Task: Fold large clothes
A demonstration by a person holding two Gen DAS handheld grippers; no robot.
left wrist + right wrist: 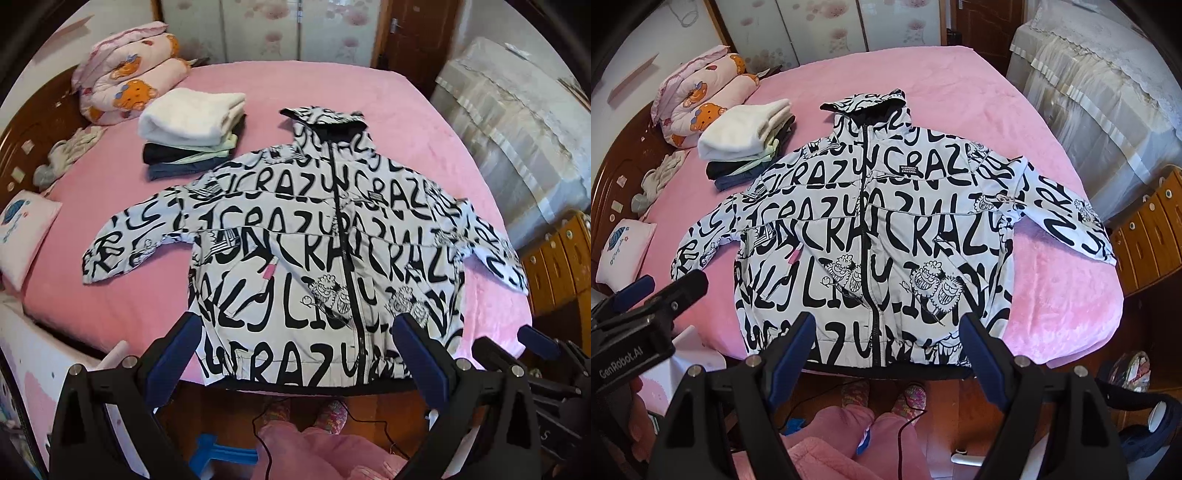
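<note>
Lying flat ahead, the jacket (317, 236) runs hem-near, hood-far; left gripper (295, 350) and right gripper (886, 350) hover apart, empty, by the hem.

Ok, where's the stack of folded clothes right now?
In both views the stack of folded clothes sits on the pink bed, upper left, between the rolled quilt and the jacket.

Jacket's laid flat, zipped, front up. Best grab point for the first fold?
Probably a sleeve cuff. The jacket lies flat with both sleeves spread out. The right gripper is open over the hem; take the right sleeve at its free end, coming in from the outer side, since that edge lies loose on the bed. The left gripper, also open, mirrors it.
</note>
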